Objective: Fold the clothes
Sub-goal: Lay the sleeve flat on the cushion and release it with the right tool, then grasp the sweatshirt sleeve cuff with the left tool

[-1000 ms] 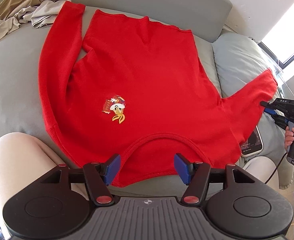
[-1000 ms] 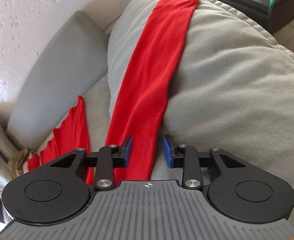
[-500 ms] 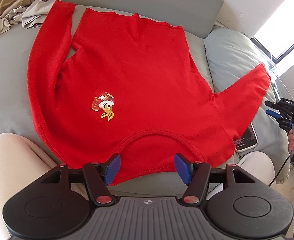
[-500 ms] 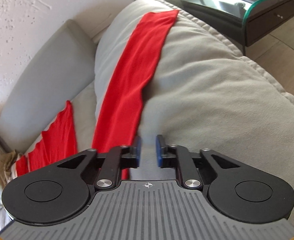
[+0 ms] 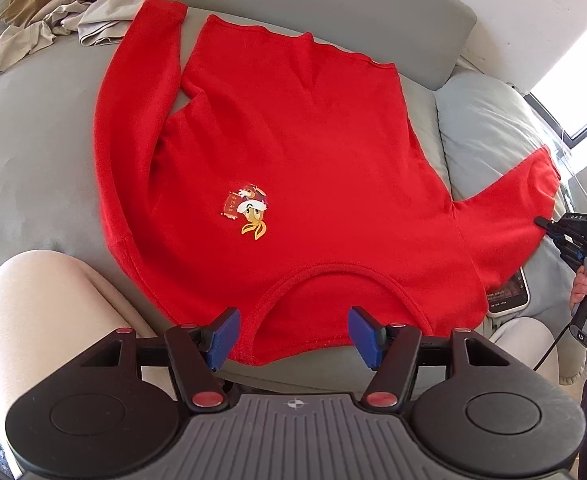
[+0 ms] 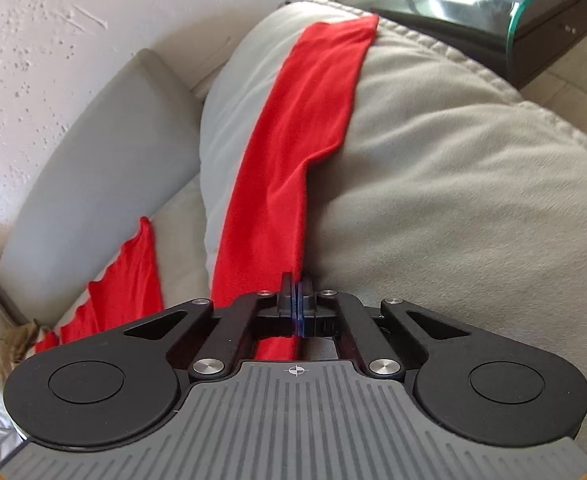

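We see a red sweater (image 5: 293, 152) spread flat, front up, across the grey sofa (image 5: 33, 140), its neckline toward us and its hem toward the backrest. Taking the sweater as our landmark: one sleeve runs folded along its left edge, while the other sleeve (image 6: 289, 152) stretches out to the right and drapes over a grey cushion (image 6: 453, 200). A heap of beige clothes (image 5: 61, 12) sits beyond the folded sleeve's cuff, and a phone (image 5: 509, 296) peeks from under the right shoulder. Our left gripper (image 5: 293, 336) hovers just short of the collar, jaws spread apart and holding nothing. Our right gripper (image 6: 296, 304) is clenched on the near edge of the draped sleeve, the fabric pinched between its pads.
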Available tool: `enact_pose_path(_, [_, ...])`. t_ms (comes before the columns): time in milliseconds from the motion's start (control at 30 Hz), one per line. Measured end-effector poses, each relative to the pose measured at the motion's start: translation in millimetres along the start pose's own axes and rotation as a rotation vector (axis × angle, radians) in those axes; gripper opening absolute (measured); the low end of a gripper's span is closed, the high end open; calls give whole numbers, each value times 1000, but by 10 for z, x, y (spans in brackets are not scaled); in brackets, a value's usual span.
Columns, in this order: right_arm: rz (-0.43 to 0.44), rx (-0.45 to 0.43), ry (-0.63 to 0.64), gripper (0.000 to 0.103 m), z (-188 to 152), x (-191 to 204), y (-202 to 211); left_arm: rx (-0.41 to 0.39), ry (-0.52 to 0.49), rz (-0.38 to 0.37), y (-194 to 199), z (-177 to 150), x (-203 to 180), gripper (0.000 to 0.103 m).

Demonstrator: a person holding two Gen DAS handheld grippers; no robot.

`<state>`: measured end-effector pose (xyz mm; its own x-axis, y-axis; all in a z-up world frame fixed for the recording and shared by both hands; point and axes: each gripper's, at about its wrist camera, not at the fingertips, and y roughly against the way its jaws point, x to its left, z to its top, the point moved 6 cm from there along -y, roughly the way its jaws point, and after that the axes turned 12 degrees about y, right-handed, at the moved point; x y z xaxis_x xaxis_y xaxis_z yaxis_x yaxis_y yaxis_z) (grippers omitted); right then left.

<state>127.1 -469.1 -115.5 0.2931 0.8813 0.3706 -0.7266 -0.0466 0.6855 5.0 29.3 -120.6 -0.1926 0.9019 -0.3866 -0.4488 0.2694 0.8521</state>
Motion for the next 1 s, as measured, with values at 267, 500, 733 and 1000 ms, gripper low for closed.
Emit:
enact_pose_path(267, [5,84,14,30,-27,82,231,-9,17,7,-11,7,102,60])
enact_pose_path(500, [153,210,225,32,-592,950,572,-44,42,84,-76,67,352,59])
enact_pose_path(733, [202,402,491,31,-1488,1786,209,-98,-119,217,-515,154,350,45])
enact_pose_path(1000, [236,492,530,33,-1585,1889,665,-4,-88,48,-10,252,540,38])
